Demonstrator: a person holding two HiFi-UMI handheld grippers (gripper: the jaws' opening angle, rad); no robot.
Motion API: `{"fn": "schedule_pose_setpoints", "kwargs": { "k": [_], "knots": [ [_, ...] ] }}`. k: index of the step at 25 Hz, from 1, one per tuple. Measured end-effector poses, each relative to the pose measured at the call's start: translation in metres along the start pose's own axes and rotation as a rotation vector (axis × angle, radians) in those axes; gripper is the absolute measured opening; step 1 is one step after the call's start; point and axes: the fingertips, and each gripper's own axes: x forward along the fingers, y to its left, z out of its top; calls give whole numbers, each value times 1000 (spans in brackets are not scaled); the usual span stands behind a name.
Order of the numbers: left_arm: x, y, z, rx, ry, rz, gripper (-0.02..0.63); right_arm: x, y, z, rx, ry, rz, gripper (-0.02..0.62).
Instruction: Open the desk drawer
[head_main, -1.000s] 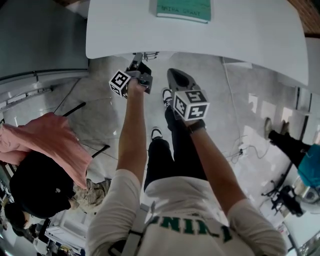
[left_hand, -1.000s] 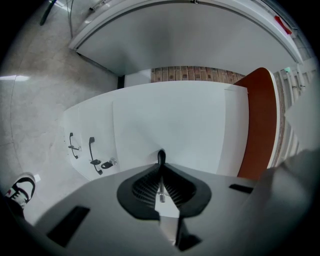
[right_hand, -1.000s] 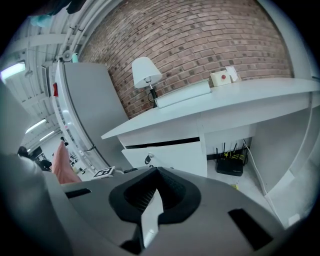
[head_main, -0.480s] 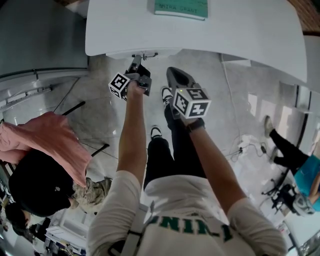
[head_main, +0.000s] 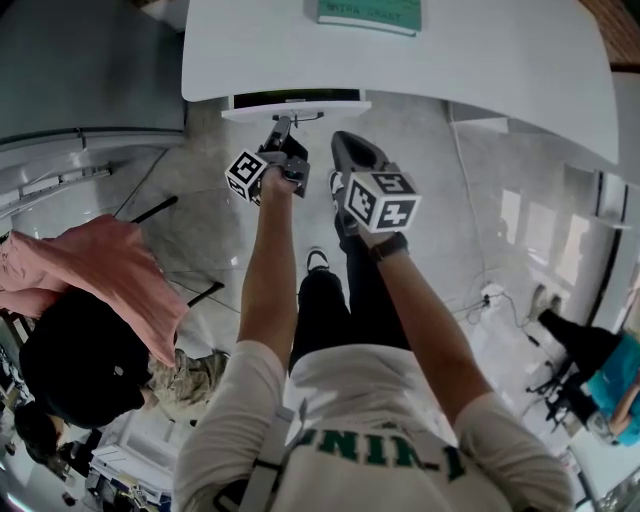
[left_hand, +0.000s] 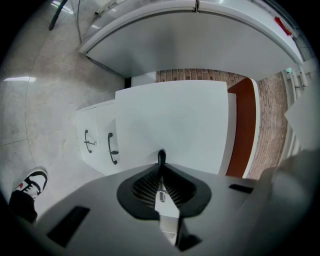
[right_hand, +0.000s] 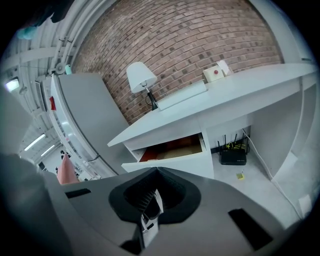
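Open desk drawer (head_main: 330, 108); book (head_main: 368, 12) title illegible

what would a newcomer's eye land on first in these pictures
The white drawer stands partly open under the desk top, with the left gripper shut on its handle. Just beside it the right gripper hangs free over the floor, jaws together on nothing. A green book lies on the desk at the top of the head view.

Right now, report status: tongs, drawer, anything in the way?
Left tongs shut on drawer handle. Right tongs shut, empty. Drawer part open. No obstruction seen.
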Motion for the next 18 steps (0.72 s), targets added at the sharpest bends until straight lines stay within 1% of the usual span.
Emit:
{"fn": "schedule_pose_setpoints", "kwargs": {
  "k": [8,14,18],
  "knots": [
    [-14,6,-5,-10,-2,20,18,-4,-2,-2,18,-13,-8,2],
    [-26,7,-11,-13,1,11,19,-7,0,-10,8,-12,-8,2],
    [-36,13,-14,-1,-3,3,20,-9,4,-16,3,-5,4,2]
  ]
}}
